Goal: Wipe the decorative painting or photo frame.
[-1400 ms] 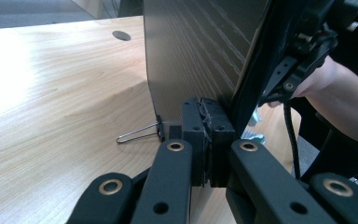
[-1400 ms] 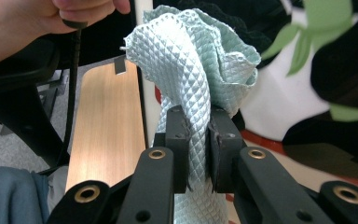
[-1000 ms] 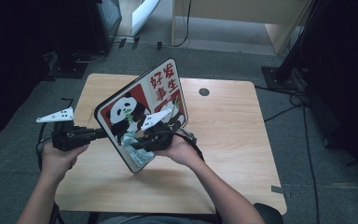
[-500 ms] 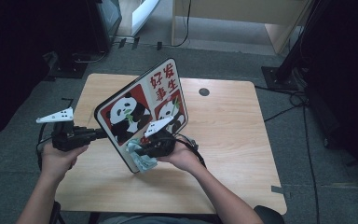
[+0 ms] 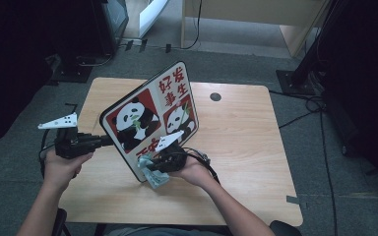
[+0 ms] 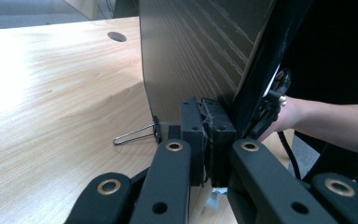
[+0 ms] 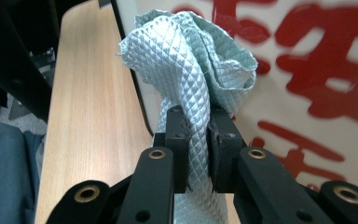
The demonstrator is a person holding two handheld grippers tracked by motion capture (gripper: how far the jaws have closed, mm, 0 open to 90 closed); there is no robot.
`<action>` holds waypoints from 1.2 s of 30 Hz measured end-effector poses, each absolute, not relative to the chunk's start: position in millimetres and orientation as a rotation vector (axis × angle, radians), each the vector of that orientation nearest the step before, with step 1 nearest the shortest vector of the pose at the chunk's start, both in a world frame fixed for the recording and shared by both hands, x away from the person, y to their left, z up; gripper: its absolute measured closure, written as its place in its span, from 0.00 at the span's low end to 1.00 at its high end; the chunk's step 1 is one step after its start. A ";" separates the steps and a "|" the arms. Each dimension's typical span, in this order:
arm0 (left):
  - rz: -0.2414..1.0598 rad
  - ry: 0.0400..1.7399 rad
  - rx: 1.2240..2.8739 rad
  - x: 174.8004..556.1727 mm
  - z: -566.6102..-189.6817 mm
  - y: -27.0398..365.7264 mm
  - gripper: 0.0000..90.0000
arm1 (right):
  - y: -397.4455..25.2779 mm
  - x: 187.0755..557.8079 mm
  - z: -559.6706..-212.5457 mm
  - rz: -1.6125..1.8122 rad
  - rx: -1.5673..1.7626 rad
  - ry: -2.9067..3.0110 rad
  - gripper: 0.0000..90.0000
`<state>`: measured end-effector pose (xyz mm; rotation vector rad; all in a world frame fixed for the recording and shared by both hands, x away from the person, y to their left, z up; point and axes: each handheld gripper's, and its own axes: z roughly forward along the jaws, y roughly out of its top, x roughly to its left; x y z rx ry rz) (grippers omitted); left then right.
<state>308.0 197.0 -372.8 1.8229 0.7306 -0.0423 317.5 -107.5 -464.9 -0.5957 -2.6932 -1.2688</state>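
A panda board with red characters stands tilted on edge on the wooden table. My left gripper is shut on its left edge; the left gripper view shows the jaws pinched on the board's dark back. My right gripper is shut on a pale green quilted cloth, which presses against the board's lower front face. In the right gripper view the cloth bunches up above the jaws, touching the white printed face.
A round cable hole sits at the table's far side. A wire clip or stand juts out at the board's base. Cables trail from my right gripper. Dark furniture and cables surround the table on the floor.
My right gripper with the cloth has slid down and left along the board's face, toward its lower corner. The left gripper and board have held still.
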 end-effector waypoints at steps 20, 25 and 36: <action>-0.047 0.721 1.825 310.1 -372.7 197.5 0.98 | -110.5 315.9 -485.5 -1.153 -0.628 -2.692 0.90; -0.047 0.723 1.815 310.5 -372.8 198.2 0.97 | -111.4 316.0 -473.9 -1.167 -0.622 -2.684 0.90; -0.052 0.737 1.815 311.5 -372.5 198.8 0.93 | -114.4 316.7 -434.1 -1.265 -0.635 -2.656 0.90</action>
